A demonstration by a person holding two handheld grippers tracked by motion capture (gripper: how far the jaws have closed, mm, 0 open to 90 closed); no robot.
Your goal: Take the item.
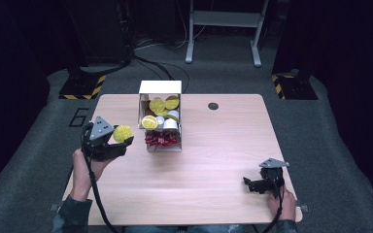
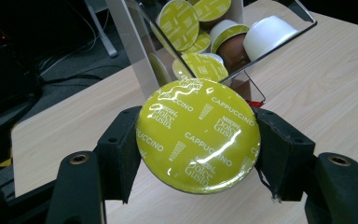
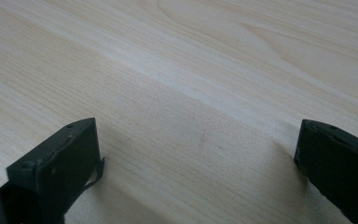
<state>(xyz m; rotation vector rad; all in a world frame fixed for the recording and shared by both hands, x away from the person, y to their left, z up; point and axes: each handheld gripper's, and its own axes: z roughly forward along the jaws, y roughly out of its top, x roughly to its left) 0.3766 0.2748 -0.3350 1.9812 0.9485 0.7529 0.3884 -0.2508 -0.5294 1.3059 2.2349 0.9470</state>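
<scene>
Item: coffee pod (image 2: 198,135), yellow-green foil lid marked "Cappuccino", clamped by its rim between the jaws of the L gripper (image 1: 118,141), lid facing the gripper cam. Location: above the table (image 1: 199,194) at approx 9 o'clock of the box (image 1: 160,87), just beside it, not touching. Box: white, open, stocked w/ more pods (image 1: 156,105), some lid-up, some white-bottom-up; red packets (image 1: 160,140) at its near end. Risks (judged): grip sat on a thin rim only, so pod could pivot or pop out if jaws eased or hand jerked; foil could dent under too hard a squeeze; a swing toward 3 o'clock could clip the box wall and shove it or spill stock. Pose, L: hand (image 1: 85,165) entered from 6 o'clock, forearm angled up toward 12, gripper raised off the tabletop, jaws aimed toward 2 o'clock at the box. Pose, R: R gripper (image 1: 252,184) low at the table's 4–5 o'clock corner, well apart from box, jaws spread wide, nothing between them, bare wood in its cam; hand (image 1: 281,199) behind it, idle by appearance.
</scene>
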